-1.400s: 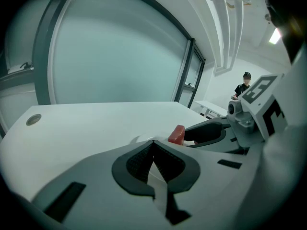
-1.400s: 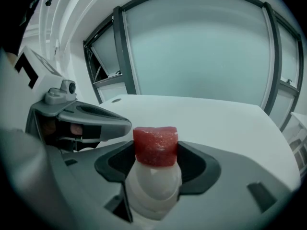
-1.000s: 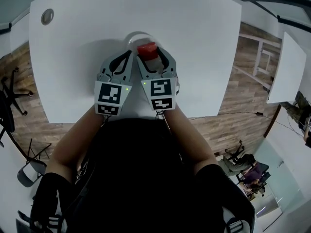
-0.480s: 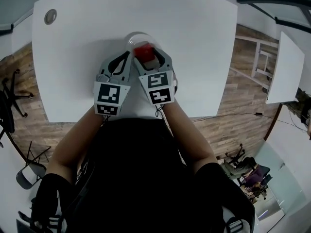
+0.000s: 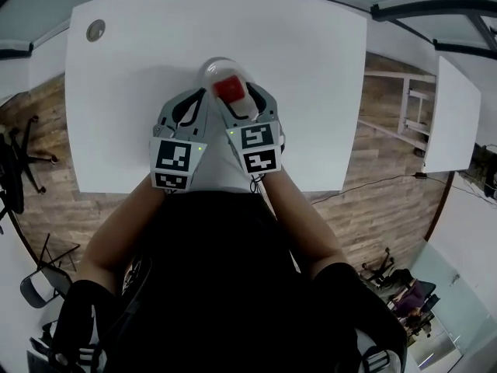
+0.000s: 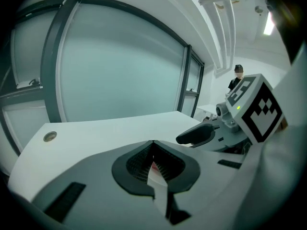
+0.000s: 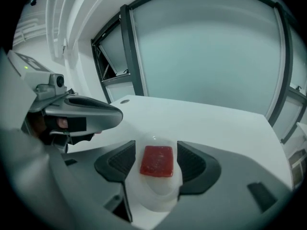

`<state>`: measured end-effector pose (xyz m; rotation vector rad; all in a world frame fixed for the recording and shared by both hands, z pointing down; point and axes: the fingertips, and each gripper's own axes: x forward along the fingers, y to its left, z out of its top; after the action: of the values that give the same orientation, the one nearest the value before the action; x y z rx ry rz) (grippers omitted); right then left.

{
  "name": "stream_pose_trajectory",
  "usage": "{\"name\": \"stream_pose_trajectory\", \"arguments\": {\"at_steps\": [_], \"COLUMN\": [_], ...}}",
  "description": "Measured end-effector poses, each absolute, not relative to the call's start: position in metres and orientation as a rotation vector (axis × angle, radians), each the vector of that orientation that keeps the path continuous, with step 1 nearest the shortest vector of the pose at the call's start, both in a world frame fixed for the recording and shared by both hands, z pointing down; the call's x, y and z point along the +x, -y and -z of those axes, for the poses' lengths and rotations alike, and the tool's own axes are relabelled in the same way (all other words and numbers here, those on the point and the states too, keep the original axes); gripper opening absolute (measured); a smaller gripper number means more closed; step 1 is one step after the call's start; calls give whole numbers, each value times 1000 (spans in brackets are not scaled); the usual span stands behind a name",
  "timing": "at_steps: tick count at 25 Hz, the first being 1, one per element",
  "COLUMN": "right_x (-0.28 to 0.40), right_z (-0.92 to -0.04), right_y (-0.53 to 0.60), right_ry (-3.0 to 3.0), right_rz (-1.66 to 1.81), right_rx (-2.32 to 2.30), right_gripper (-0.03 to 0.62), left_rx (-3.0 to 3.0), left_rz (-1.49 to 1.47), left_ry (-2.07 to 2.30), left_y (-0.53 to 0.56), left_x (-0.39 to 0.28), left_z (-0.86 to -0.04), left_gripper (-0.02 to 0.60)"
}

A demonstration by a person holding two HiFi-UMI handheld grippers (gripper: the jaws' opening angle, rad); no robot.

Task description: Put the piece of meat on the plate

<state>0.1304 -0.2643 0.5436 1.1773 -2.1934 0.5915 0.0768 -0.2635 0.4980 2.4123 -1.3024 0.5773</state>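
Observation:
A red, square piece of meat (image 5: 230,89) lies flat on a small white plate (image 5: 211,68) on the white table (image 5: 311,68). In the right gripper view the meat (image 7: 157,160) rests on the plate (image 7: 160,198) between the two dark pads, with a narrow gap on each side. My right gripper (image 5: 238,93) is open around the meat and does not touch it. Close to its left, my left gripper (image 5: 197,98) is shut, its pads (image 6: 142,162) meeting with nothing held.
A round grey grommet (image 5: 95,29) sits in the table's far left corner. The table's near edge runs just behind the grippers, with wooden floor (image 5: 388,138) beyond the right edge. A second white table (image 5: 454,115) stands to the right, and a black chair (image 5: 15,162) to the left.
The right gripper carried the meat a little left over the plate. Its jaws have parted and the meat now lies on the plate. The left gripper stayed beside it.

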Motion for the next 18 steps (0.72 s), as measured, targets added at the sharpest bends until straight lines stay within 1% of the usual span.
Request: {"name": "stream_pose_trajectory", "arguments": {"at_steps": [9, 14, 15, 16, 18], "right_x": [142, 143, 144, 146, 149], "right_z": [-498, -472, -466, -459, -447], "right_y": [247, 238, 238, 238, 237], "right_ry": [2374, 2453, 2461, 2466, 2469], "right_rz": [-558, -452, -428, -406, -373], "right_rx": [1209, 1242, 1270, 1299, 1352], "right_gripper": [273, 267, 201, 169, 154], "left_rx": [2434, 2489, 2510, 2532, 2578], "left_rz": [-546, -498, -487, -476, -445], "left_ry": [1405, 1439, 1437, 1431, 1413], "left_y": [245, 236, 236, 235, 234], "left_x": [84, 87, 88, 89, 92], "left_z": [-466, -443, -438, -434, -425], "left_gripper": [2, 2, 2, 3, 2]}}
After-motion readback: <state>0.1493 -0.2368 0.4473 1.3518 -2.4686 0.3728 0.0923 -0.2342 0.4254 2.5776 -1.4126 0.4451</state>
